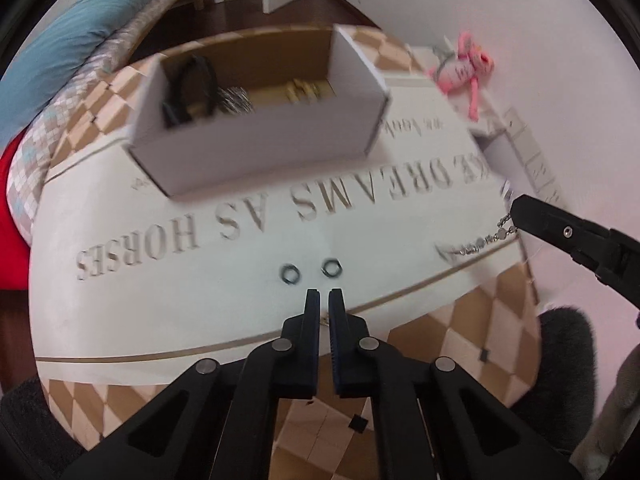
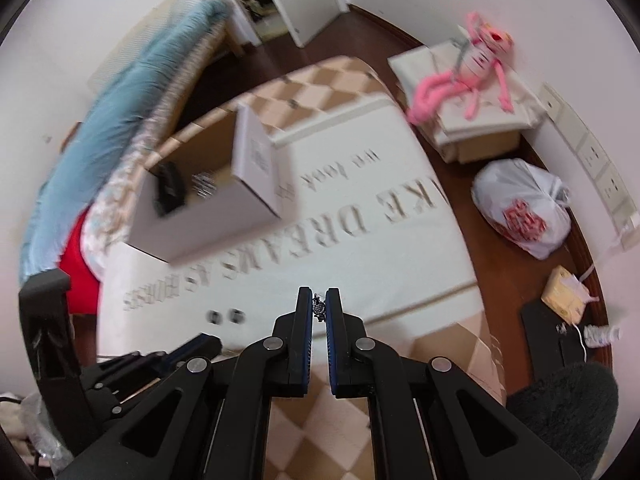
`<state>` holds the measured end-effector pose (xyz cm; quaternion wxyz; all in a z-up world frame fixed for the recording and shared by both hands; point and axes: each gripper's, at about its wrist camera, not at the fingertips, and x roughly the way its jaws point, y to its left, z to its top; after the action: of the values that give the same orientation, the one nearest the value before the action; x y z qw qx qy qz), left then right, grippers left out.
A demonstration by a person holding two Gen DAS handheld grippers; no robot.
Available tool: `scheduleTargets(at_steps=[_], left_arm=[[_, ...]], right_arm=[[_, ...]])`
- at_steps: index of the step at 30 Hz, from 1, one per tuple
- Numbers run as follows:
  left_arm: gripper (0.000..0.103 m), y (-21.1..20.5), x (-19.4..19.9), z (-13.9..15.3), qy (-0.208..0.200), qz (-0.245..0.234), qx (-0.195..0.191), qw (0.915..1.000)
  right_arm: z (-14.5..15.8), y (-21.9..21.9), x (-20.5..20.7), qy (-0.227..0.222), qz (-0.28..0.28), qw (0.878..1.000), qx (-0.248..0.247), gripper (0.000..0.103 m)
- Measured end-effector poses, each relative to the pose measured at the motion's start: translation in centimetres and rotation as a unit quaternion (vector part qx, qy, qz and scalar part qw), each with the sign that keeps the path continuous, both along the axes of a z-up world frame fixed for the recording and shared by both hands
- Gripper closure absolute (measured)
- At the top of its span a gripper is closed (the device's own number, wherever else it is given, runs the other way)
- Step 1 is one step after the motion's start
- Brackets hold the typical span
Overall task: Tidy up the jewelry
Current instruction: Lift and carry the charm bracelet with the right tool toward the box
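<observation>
A white cardboard box (image 1: 256, 136) stands on the cloth-covered table (image 1: 240, 280), holding a black band (image 1: 192, 84), silver pieces (image 1: 236, 100) and gold pieces (image 1: 302, 89). Two small rings (image 1: 291, 273) (image 1: 331, 267) lie on the cloth just ahead of my left gripper (image 1: 324, 298), which is shut and empty. My right gripper (image 2: 319, 307) is shut on a silver chain (image 2: 318, 309); in the left wrist view the chain (image 1: 480, 240) hangs from it at the table's right edge. The box (image 2: 208, 208) and rings (image 2: 226, 316) also show in the right wrist view.
A pink plush toy (image 2: 468, 76) sits on a low box by the wall. A white plastic bag (image 2: 524, 208) and a tissue pack (image 2: 566, 292) lie on the floor at right. A bed with a blue blanket (image 2: 132, 120) is at left.
</observation>
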<state>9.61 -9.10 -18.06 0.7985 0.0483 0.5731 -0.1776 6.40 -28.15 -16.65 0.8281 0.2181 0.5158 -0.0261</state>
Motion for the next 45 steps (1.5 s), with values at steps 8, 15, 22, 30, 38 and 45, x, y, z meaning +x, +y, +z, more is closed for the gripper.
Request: scheduleTargets(at_steps=[8, 15, 22, 30, 38, 45], left_arm=[[0.101, 4.4, 3.0, 7.3, -0.044, 0.041, -0.048, 0.9970], [0.101, 6.7, 6.1, 9.4, -0.060, 0.054, -0.064, 0.9947], [0.095, 6.5, 4.6, 6.5, -0.032, 0.071, -0.048, 0.9959], [0.011, 4.9, 1.6, 1.2, -0.007, 0.071, 0.004, 0.9975], [0.011, 0.8, -1.1, -3.5, 0.011, 0.023, 0.045, 0.9986], [0.037, -0.9, -1.6, -4.6, -0.011, -0.002, 0.062, 0.9980]], right_arm=[[6.5, 1.9, 2.2, -0.065, 0.043, 0.997, 0.023, 0.096], [10.0, 3.7, 6.1, -0.099, 0.079, 0.992, 0.008, 0.096], [9.6, 4.3, 7.3, -0.094, 0.084, 0.992, 0.006, 0.096], [2.6, 3.1, 3.6, -0.022, 0.058, 0.998, 0.028, 0.097], [-4.1, 0.5, -1.1, 0.046, 0.002, 0.998, 0.037, 0.097], [-5.3, -1.2, -2.1, 0.057, -0.021, 0.998, 0.035, 0.096]])
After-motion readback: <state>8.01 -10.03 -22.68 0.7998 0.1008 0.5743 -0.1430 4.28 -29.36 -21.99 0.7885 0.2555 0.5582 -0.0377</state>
